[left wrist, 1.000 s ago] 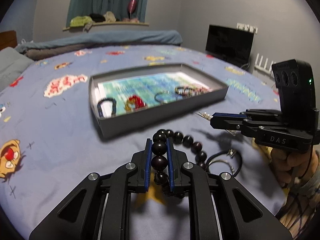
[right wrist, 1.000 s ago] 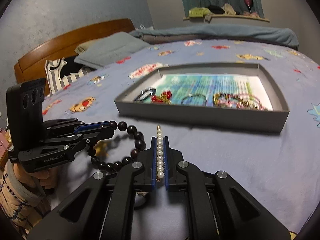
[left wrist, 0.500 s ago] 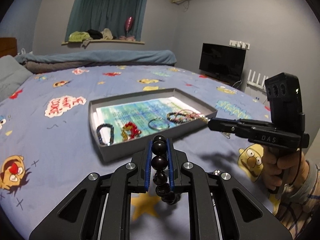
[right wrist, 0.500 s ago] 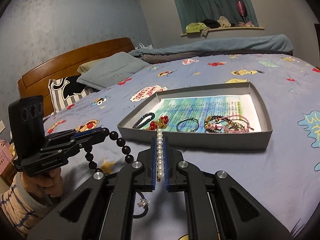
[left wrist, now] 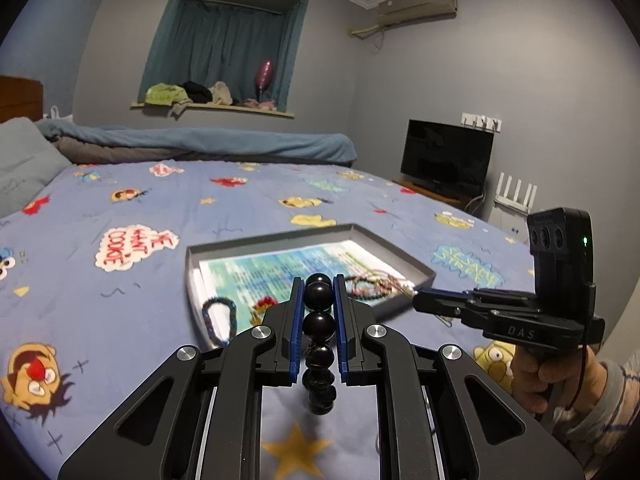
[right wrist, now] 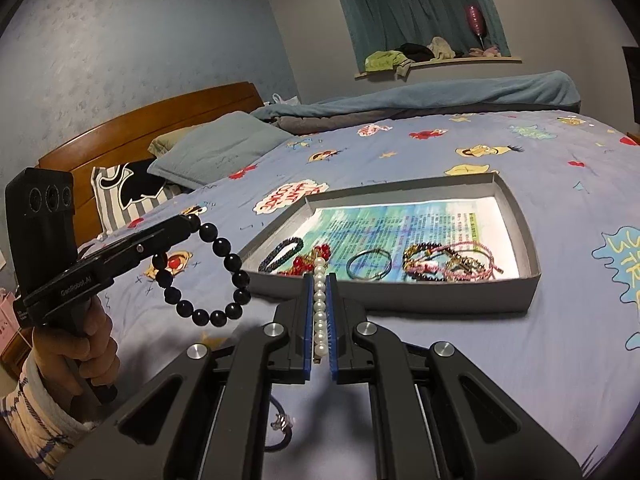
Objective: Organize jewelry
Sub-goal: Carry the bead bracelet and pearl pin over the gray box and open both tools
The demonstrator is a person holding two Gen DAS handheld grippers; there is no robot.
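Note:
My left gripper (left wrist: pixel 318 285) is shut on a dark bead bracelet (left wrist: pixel 319 326), held above the bed; the bracelet hangs as a loop in the right wrist view (right wrist: pixel 218 276). My right gripper (right wrist: pixel 319 280) is shut on a white pearl strand (right wrist: pixel 319 312), also lifted. It shows at the right in the left wrist view (left wrist: pixel 418 303). A grey tray (right wrist: pixel 400 300) lined with printed paper lies ahead of both. It holds a blue braided bracelet (right wrist: pixel 282 253), red beads (right wrist: pixel 306 262), a thin bangle (right wrist: pixel 368 264) and tangled pink and gold bracelets (right wrist: pixel 448 266).
The bed has a blue cartoon-print sheet (left wrist: pixel 140 216). A dark cord with a metal clasp (right wrist: pixel 282 424) lies on the sheet under my right gripper. Pillows (right wrist: pixel 216 148) and a wooden headboard (right wrist: pixel 132 128) are at the left, a TV (left wrist: pixel 446 162) at the right.
Both grippers have risen off the sheet with their jewelry. The dark bead bracelet now hangs free in the air, and the tray sits lower in both views.

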